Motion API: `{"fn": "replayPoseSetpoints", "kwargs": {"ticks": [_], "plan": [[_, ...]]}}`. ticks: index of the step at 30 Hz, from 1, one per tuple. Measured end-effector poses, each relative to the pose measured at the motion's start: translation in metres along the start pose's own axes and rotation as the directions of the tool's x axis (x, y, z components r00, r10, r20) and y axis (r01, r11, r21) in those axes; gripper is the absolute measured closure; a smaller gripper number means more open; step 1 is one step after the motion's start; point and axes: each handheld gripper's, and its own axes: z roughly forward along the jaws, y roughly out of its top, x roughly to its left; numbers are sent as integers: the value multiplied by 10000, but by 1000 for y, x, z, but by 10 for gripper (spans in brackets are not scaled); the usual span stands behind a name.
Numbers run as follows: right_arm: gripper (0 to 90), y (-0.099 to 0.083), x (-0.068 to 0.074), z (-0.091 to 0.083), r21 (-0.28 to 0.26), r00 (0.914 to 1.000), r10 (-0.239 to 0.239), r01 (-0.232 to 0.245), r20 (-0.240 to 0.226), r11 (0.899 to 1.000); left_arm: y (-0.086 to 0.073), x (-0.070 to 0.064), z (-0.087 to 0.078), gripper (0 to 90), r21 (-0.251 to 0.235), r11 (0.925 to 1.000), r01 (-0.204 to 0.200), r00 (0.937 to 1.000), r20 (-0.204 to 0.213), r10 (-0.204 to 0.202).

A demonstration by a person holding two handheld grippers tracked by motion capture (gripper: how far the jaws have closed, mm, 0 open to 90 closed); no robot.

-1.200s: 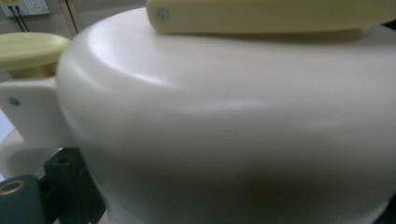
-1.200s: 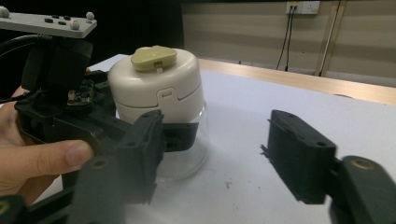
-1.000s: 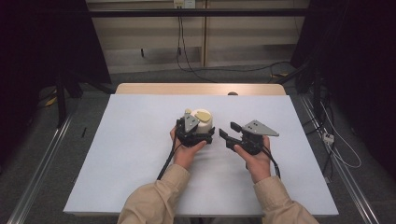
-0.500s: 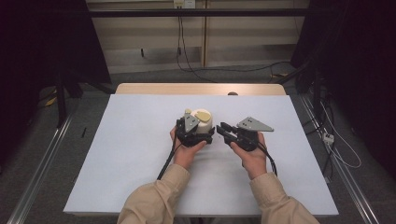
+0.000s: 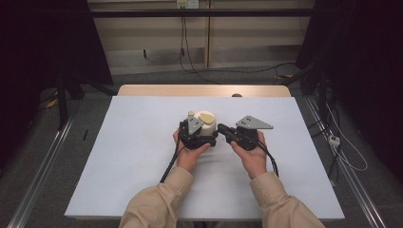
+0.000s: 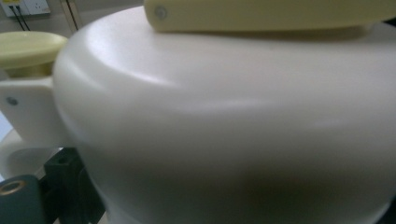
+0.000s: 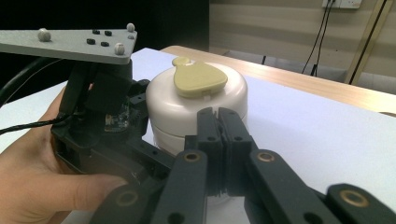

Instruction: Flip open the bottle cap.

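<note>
A: Container — the cream, lidded one — is sitting mid-table, clamped low on its body by the left gripper.

B: And the right gripper?

A: Jaws pressed together on nothing, and it's sliding in from a second ago — tips now nearly touching the container, probably to work the lid.

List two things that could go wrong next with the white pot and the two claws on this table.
1. The left claw sits tight against the round, smooth white pot; on that curved wall the pot could slip or tip.
2. The right claw, jaws closed, points at the pot's side just below the yellow lid; a push from here may shove the pot across the table rather than open it.
</note>
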Motion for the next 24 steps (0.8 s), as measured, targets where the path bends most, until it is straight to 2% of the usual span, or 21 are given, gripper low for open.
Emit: {"fn": "replayPoseSetpoints", "kwargs": {"ticks": [3, 5, 24], "plan": [[900, 0, 0, 1, 78, 10000, 0, 0, 12, 10000, 0, 0, 0, 51, 2, 10000, 2, 10000, 1, -2], [900, 0, 0, 3, 195, 9997, -220, 219, 59, 9996, 0, 0, 0, 51, 5, 10000, -4, 10000, 3, 4], [900, 8, 4, 15, 524, 9991, -433, 433, -12, 9977, 0, 0, 0, 51, 52, 10000, -49, 10000, -2, 49]]}}
